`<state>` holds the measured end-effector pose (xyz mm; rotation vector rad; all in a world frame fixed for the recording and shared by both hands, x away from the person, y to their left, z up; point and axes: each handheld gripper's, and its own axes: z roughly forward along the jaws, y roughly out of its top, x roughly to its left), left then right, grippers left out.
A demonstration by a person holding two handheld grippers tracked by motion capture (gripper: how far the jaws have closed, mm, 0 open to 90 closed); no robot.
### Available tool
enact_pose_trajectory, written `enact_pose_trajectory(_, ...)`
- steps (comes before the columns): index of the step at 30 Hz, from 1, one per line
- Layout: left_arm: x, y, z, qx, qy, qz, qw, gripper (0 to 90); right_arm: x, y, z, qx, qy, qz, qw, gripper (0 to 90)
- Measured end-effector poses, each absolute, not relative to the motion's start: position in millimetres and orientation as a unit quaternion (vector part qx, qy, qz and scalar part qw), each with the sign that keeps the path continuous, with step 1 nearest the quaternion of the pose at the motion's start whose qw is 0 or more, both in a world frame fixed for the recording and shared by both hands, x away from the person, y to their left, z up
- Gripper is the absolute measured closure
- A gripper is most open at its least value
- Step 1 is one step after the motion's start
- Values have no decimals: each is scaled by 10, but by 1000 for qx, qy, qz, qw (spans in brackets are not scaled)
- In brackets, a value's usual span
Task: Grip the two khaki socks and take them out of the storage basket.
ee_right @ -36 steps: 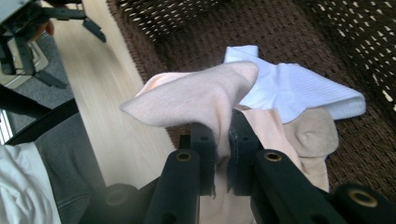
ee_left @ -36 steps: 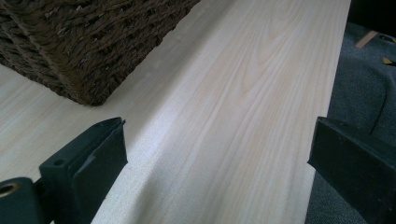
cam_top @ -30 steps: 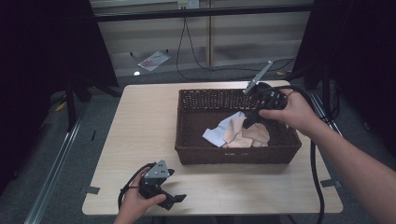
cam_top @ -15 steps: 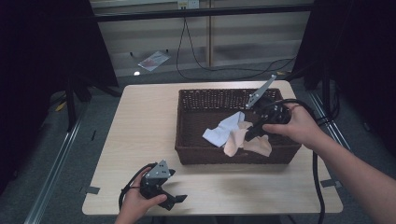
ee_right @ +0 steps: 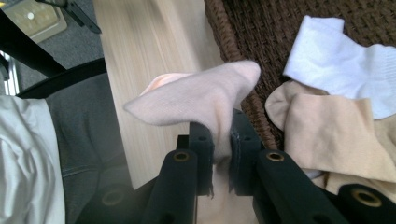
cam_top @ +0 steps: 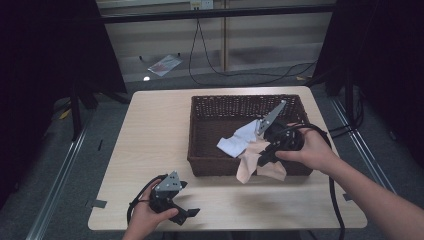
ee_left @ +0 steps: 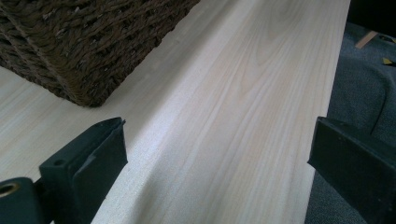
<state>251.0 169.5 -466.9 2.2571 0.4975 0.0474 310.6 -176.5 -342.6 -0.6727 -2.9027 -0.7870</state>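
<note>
A dark brown woven basket (cam_top: 200,150) is sitting on a pale, wood-grained table (cam_top: 150,130). A pale pink sock (ee_right: 196,100) is showing between black jaws, a white sock (ee_right: 336,58) and a beige sock (ee_right: 336,135) are lying in the basket, and grey floor is surrounding the table.

Between my left jaws lies nothing but bare surface (ee_left: 243,116); ahead of them, past the left-hand jaw, the corner of the wicker basket (ee_left: 88,51) blocks the way, while past the right-hand jaw the surface ends at its edge and drops to the floor.

My right jaws sit over the basket's front wall (ee_right: 233,51), which runs straight ahead of them. To their left I see open surface, then the edge, with a dark chair arm (ee_right: 60,79) beyond it. To their right the basket is taken up by a white sock (ee_right: 341,56) and a tan sock (ee_right: 336,135); its woven floor shows bare only farther ahead. The pink sock (ee_right: 196,100) pinched between these jaws flops left across that wall.
</note>
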Motion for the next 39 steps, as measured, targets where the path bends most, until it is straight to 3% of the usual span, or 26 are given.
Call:
enact_pose_trajectory(32, 2506, 1701, -4657, 893, 196, 21, 403, 36, 2989, -1675, -3967, -210, -945, -245, 48, 765)
enact_pose_trajectory(36, 2506, 1700, -4656, 894, 196, 21, 403, 36, 2970, -1658, -4024, -213, -946, -238, 51, 692)
enact_pose_trajectory(39, 2505, 1699, -4658, 893, 196, 21, 404, 36, 2959, -1650, -4041, -208, -949, -230, 51, 553)
